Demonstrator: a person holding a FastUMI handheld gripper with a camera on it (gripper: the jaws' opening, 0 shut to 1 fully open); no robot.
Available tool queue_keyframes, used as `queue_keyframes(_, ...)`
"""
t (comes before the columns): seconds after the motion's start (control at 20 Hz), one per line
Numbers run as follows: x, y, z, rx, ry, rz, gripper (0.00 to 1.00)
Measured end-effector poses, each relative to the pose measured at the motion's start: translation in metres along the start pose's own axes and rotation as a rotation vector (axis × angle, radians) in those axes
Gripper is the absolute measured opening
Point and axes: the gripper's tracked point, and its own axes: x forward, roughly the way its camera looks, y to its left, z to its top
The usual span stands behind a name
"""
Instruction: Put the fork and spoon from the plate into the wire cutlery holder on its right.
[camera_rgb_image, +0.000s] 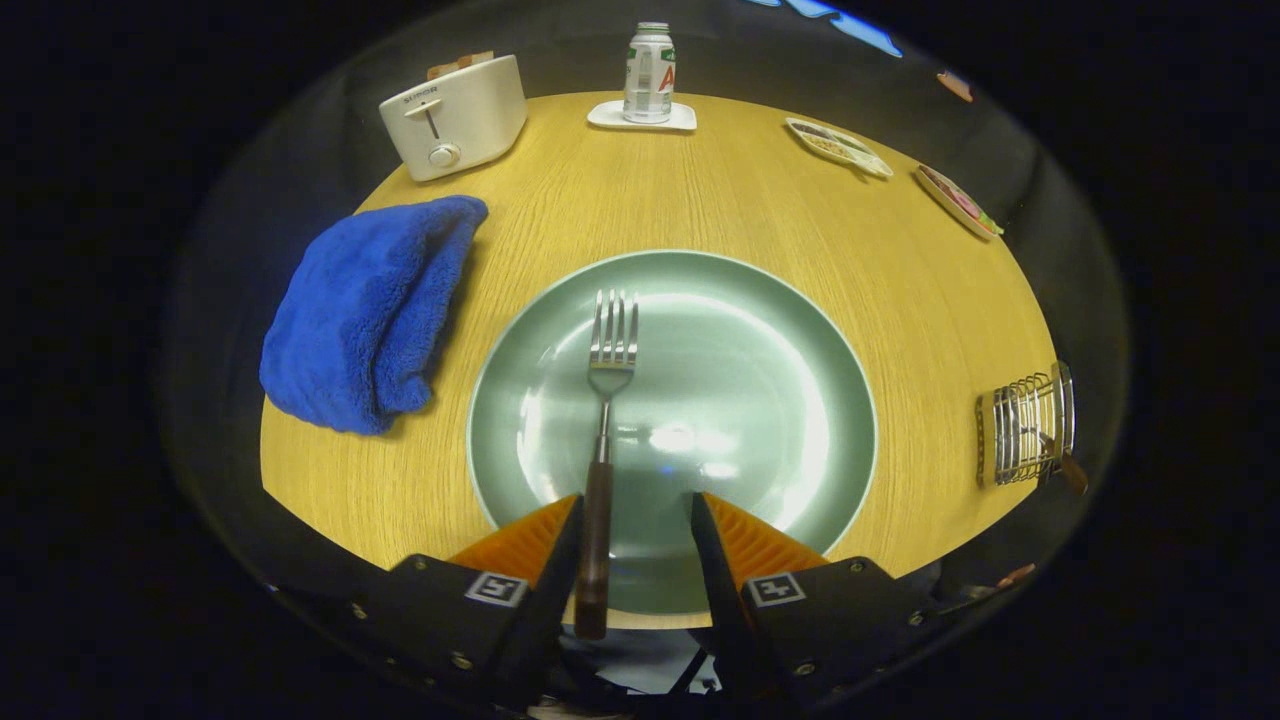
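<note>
A pale green plate (760, 330) lies on the round wooden table just ahead of my fingers. A fork (611, 345) with a dark wooden handle rests on it, tines pointing away. Its handle runs back over the plate's near rim and into the gap between my fingers, close against the left one. My gripper (635, 505) is open over the near rim, with a wide gap on the handle's right side. The wire cutlery holder (1025, 430) stands at the table's right edge, with a brown-handled utensil (1068, 468) sticking out of it.
A folded blue towel (370, 310) lies left of the plate. Beyond it stands a white toaster (455, 115). A can (649, 72) on a white coaster sits at the far edge, and two small dishes (838, 146) lie at the far right.
</note>
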Motion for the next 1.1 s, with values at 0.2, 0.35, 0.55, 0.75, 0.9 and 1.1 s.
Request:
queue_keyframes(0.2,-0.001,-0.001,0.001,-0.011,-0.009,-0.004,0.11)
queue_keyframes(0.35,0.001,0.000,0.001,-0.032,-0.016,-0.012,0.04)
queue_keyframes(0.55,-0.004,-0.001,0.004,-0.035,-0.051,-0.014,0.04)
queue_keyframes(0.75,-0.024,-0.014,0.016,0.001,-0.112,-0.040,0.04)
queue_keyframes(0.9,-0.047,-0.036,0.032,0.046,-0.164,-0.081,0.04)
queue_keyframes(1.1,-0.077,-0.080,0.050,0.128,-0.222,-0.150,0.04)
